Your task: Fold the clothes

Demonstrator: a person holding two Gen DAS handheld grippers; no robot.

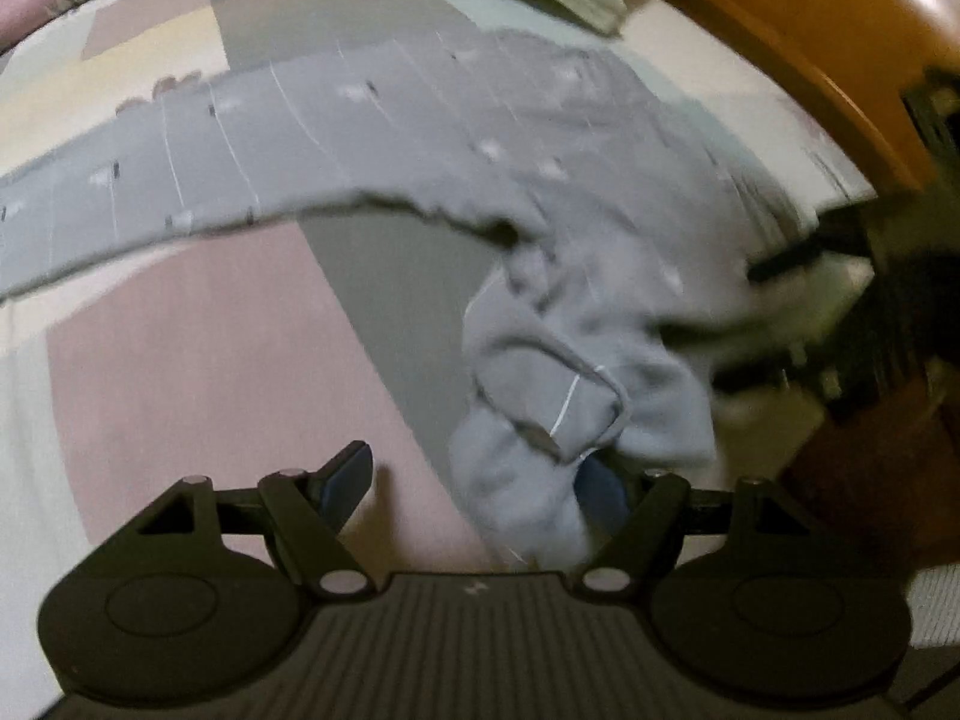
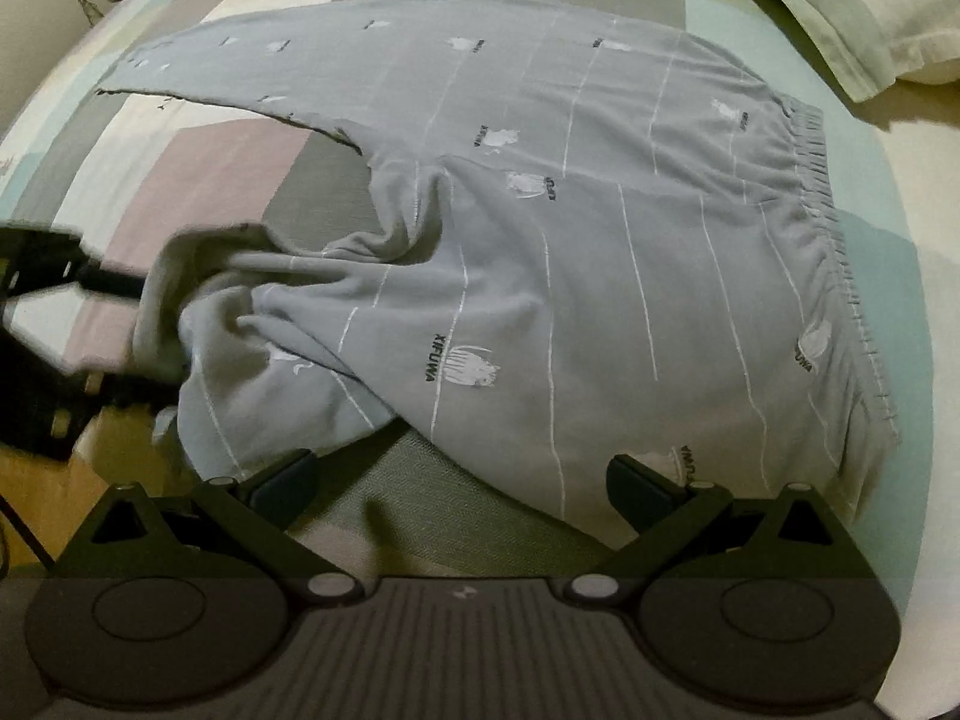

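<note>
Left wrist: left hand-held gripper point(image 1: 480, 480) spread wide, bunched leg of grey trousers point(image 1: 540, 312) draped between its fingers, unclamped (frame blurred). Risk: the leg slides off and crumples.

Right wrist: right hand-held gripper point(image 2: 462, 480) open, empty, at the bed point(image 2: 240, 162) near edge; trousers point(image 2: 600, 240) spread mid-bed. Risk: it pinches only one layer.

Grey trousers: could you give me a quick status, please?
Both tools open: left tool, right tool. Grey trousers spread on bed, one leg bunched. Pillow clear.
</note>
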